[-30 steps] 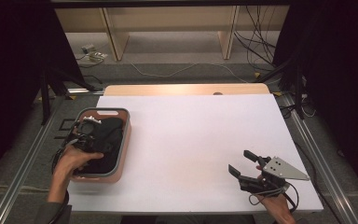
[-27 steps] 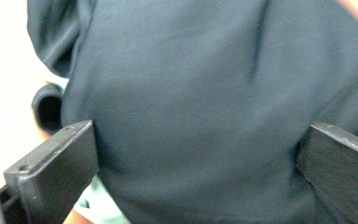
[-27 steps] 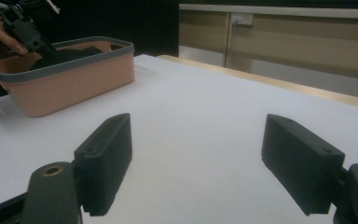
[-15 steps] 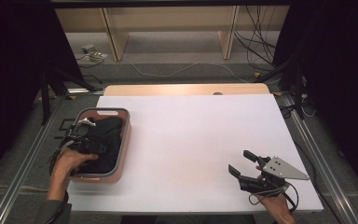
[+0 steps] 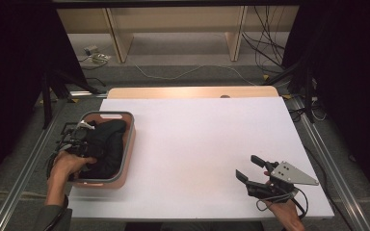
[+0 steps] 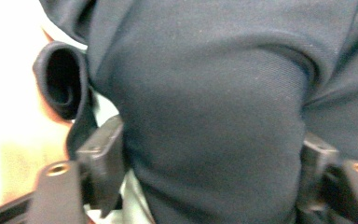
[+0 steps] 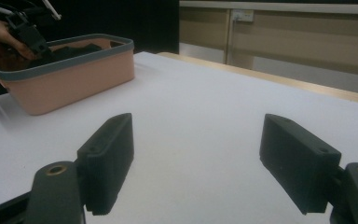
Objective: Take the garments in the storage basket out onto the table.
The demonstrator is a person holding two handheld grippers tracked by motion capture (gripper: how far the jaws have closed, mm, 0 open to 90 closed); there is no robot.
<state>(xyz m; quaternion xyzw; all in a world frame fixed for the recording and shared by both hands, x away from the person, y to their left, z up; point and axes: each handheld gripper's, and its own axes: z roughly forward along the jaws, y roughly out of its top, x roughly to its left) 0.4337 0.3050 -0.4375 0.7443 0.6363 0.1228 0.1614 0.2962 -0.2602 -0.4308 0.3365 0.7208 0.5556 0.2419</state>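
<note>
Reaching into the basket [image 5: 127, 144] at the table's [image 5: 197, 144] left edge, the left gripper [image 5: 79, 142] has just been closing its jaws, and a thick fold of dark cloth [image 6: 205, 130] bulges between them. In the left gripper view the pads sit against both sides of that fold, so I judge the pinch is on, though perhaps not yet firm. The cloth lies bunched inside the basket, filling most of it, with a rolled edge hanging loose beside the left jaw.

To do this well, the grip should bite deep into the fold, not just skim its top layer, and finish squeezing before any lift. Pulling straight up would keep the cloth from dragging the light basket along; a snag on the rim could tip it.

Farther right, bare white table. At the near right corner the right gripper [image 5: 248, 169] rests low with jaws spread wide and nothing between them, free to steady the basket if needed
</note>
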